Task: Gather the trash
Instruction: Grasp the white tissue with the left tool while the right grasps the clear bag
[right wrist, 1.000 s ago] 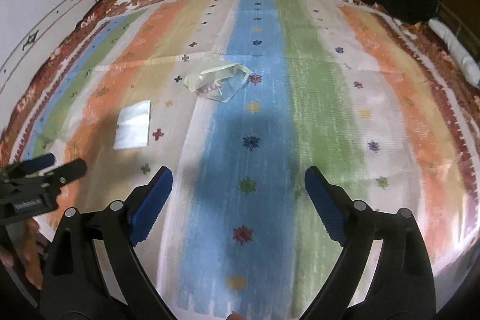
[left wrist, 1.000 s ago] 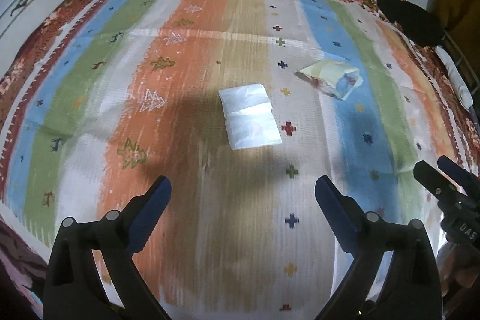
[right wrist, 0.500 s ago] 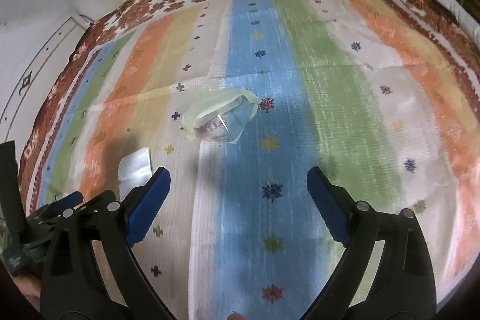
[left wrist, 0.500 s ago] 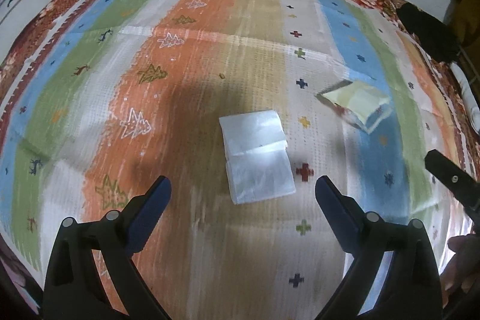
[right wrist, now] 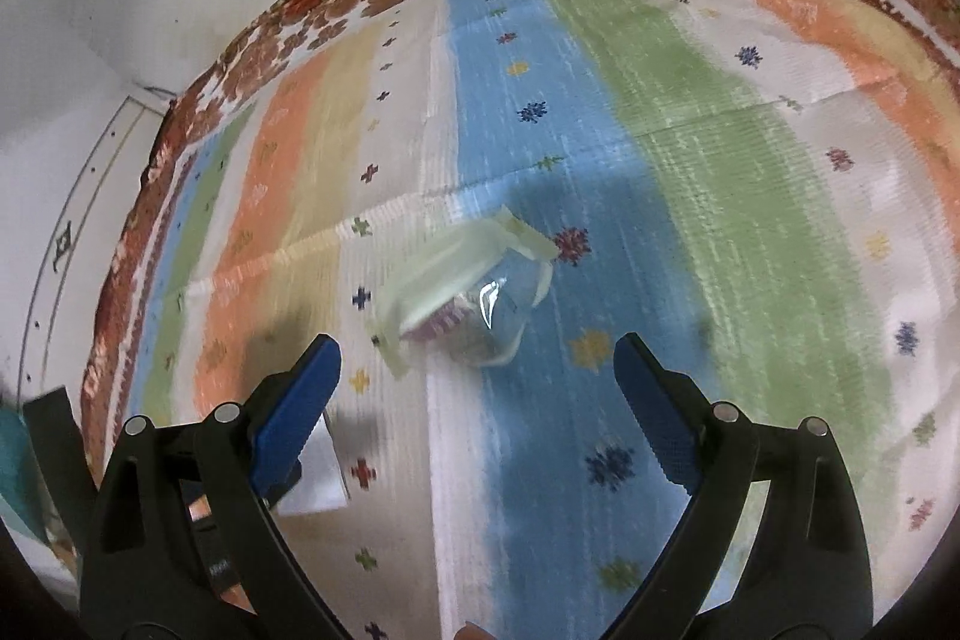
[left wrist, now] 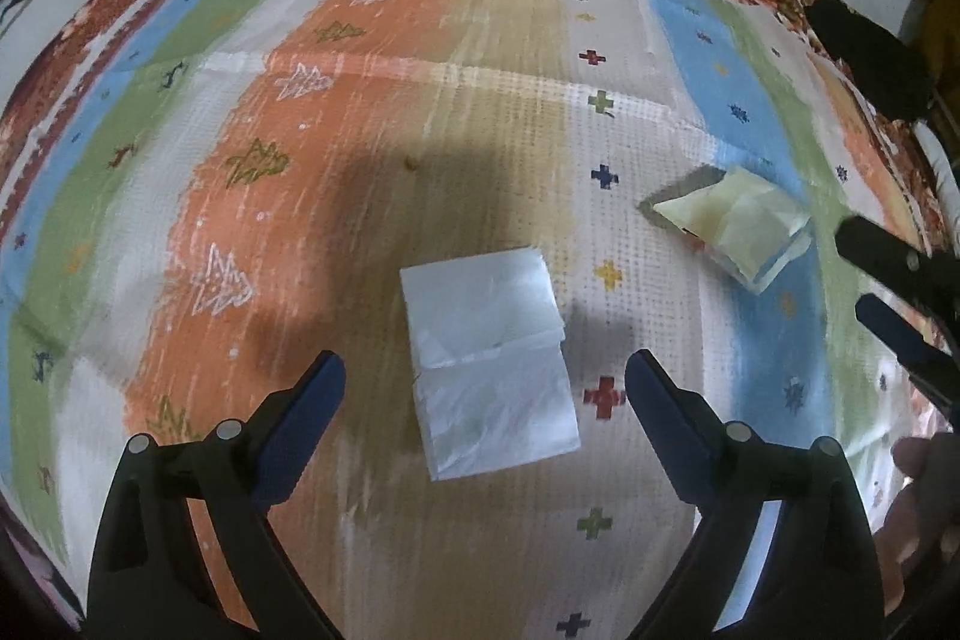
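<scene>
the left gripper (left wrist: pixel 485 388), jaws spread, is centred over a folded white tissue (left wrist: pixel 489 361); the right gripper (right wrist: pixel 477 379), likewise spread, is aimed at a clear wrapper (right wrist: pixel 465 292) mid-frame.

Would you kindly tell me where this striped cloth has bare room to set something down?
Free: the orange and green stripes left of the white napkin, and the green stripe right of the clear wrapper. Crowded: the strip between napkin and wrapper, beside the right claw.

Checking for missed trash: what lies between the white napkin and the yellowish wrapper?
Only bare striped cloth separates the napkin from the wrapper, seen in the left wrist view.
</scene>
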Tool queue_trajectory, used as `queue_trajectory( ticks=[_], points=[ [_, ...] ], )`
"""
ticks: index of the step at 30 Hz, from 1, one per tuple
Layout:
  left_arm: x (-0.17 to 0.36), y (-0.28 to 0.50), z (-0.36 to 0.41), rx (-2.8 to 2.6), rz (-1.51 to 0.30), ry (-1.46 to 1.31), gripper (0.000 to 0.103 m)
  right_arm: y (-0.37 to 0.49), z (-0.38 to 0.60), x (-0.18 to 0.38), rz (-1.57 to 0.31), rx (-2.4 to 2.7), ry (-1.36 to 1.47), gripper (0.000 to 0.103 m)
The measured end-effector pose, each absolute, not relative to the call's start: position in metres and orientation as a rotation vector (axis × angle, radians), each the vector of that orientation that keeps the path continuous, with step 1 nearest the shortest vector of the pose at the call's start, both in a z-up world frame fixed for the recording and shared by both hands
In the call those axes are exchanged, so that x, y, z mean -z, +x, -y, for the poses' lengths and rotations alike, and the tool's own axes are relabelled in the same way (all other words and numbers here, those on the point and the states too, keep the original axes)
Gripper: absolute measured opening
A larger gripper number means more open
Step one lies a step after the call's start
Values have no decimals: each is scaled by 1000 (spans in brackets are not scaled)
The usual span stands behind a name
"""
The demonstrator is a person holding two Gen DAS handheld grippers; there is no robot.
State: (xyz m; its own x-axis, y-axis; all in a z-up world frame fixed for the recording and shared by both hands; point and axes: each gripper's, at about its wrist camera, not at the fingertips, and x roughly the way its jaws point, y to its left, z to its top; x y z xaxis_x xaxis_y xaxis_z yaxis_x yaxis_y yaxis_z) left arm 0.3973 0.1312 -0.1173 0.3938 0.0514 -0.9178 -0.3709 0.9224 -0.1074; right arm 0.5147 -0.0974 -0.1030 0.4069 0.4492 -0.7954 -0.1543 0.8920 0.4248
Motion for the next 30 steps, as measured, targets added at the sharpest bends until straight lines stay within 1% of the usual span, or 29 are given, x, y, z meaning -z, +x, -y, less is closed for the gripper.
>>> queue_trajectory(
  ticks=[3,5,7,10,12,14,16,17,18,19,20,21,22,23,24,25,27,28,30],
  points=[
    [125,402,-126,-309,-1139,-259,86,522,93,113,-1099,-382,347,88],
    [128,401,-131,-379,-1127,-276,79,528,87,121,-1107,-388,373,88],
    [131,403,-137,-370,-1126,-357,79,534,82,127,-1104,-389,378,88],
    [137,409,-134,-321,-1151,-368,78,542,78,135,-1100,-371,370,87],
    [141,412,-130,-327,-1153,-339,73,547,77,142,-1115,-364,378,82],
    [148,413,-130,-331,-1162,-342,72,551,76,150,-1129,-376,398,73],
    [149,414,-128,-337,-1153,-323,68,551,72,154,-1131,-375,375,68],
    [149,415,-126,-331,-1146,-299,62,550,70,154,-1122,-366,356,62],
    [149,416,-123,-327,-1145,-275,58,549,67,154,-1119,-357,327,59],
    [149,416,-122,-326,-1144,-267,56,549,65,154,-1118,-355,310,52],
    [149,416,-122,-328,-1143,-262,50,548,62,155,-1116,-356,290,43],
    [148,416,-122,-331,-1142,-258,41,547,60,155,-1116,-354,273,40],
    [148,416,-122,-332,-1143,-254,36,547,59,155,-1119,-344,256,30],
    [147,416,-122,-328,-1147,-253,26,547,59,156,-1120,-337,248,24],
    [147,417,-122,-320,-1151,-260,17,547,60,156,-1121,-336,250,20],
    [146,416,-122,-318,-1153,-267,15,546,61,157,-1124,-337,252,14],
    [146,417,-122,-312,-1154,-277,11,546,62,157,-1123,-338,250,9],
    [146,417,-122,-306,-1153,-284,10,545,63,156,-1116,-344,242,5],
    [145,418,-123,-298,-1153,-301,10,543,63,155,-1104,-349,224,2]
  ],
)
